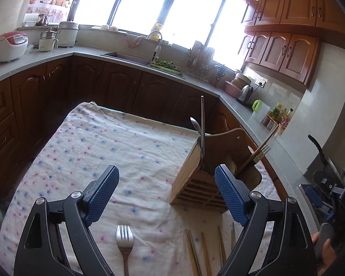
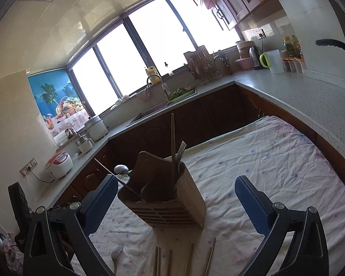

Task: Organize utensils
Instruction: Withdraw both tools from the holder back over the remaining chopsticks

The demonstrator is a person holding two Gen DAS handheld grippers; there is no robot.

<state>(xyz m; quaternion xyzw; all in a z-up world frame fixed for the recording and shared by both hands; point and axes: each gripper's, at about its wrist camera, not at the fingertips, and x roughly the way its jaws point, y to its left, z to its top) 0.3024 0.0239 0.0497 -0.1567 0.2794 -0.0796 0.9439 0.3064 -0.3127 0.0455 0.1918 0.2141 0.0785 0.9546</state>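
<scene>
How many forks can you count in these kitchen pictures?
2. One fork lies on the cloth before the holder; another fork stands in the wooden holder. More may be hidden inside.

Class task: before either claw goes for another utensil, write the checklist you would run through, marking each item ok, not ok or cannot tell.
1. Left claw open and empty: ok.
2. Right claw open and empty: ok.
3. Wooden holder upright on the cloth: ok.
4. Loose fork lies clear of other things, in front of the left claw: ok.
5. Loose chopsticks lie sorted in pairs: cannot tell, cut off by the frame.
6. Room left in the holder's compartments: cannot tell.
</scene>
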